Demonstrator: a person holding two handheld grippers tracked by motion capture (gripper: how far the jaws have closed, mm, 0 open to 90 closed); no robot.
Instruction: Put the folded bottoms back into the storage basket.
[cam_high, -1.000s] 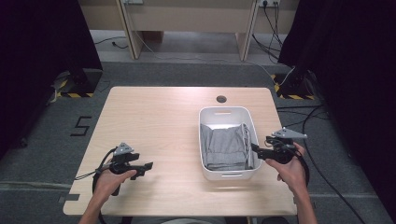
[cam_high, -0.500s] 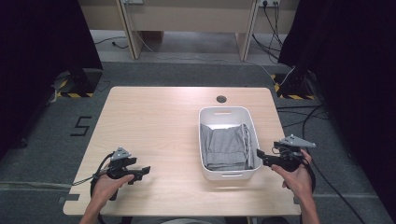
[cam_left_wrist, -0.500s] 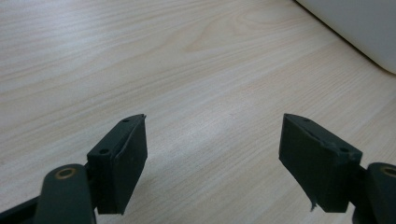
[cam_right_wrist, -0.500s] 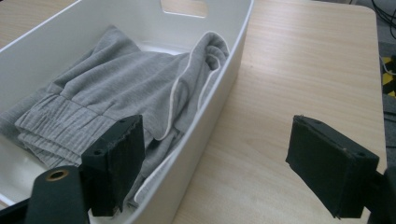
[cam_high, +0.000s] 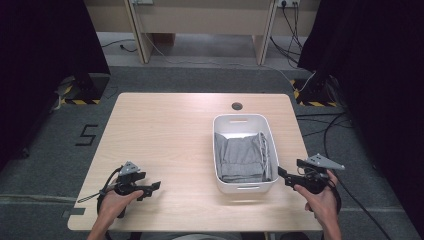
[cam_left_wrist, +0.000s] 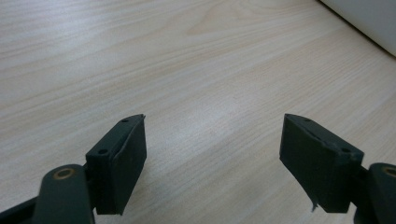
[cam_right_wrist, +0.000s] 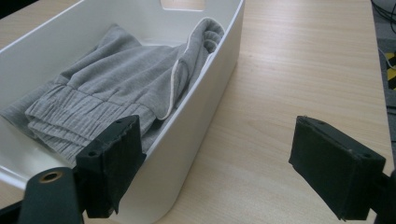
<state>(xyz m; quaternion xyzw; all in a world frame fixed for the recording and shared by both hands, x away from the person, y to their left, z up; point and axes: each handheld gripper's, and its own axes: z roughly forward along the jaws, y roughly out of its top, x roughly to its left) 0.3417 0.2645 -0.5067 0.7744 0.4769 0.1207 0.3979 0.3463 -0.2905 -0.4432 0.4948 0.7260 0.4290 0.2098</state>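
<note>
Seen from the high view, a white bin (cam_high: 244, 153) sits right of center on the pale wooden tabletop (cam_high: 170, 135), a folded grey garment (cam_high: 242, 156) lying inside it and filling its lower half. The left gripper (cam_high: 154, 187) rests at the lower left of the frame, well apart from the bin, while the right gripper (cam_high: 281, 173) hovers at the lower right, just beside the bin's near corner; compared with the earlier high-view frames, that right hand has drawn back toward the lower right edge, and the garment looks untouched. In the left gripper view, the fingers (cam_left_wrist: 122, 158) stand spread over bare wood, nothing between them, with a sliver of the bin's wall (cam_left_wrist: 369, 21) at the upper right. In the right gripper view, the fingers (cam_right_wrist: 114, 161) are spread wide, having just been opening, and they straddle the bin's near wall (cam_right_wrist: 196, 116) without pressing it; the garment (cam_right_wrist: 116, 88), ribbed cuff toward the camera, is bunched against that wall. The work appears complete, though whether the cloth lies fully below the rim is hard to judge from here. A clean finish calls for lifting the right gripper clear without nudging the bin.
</note>
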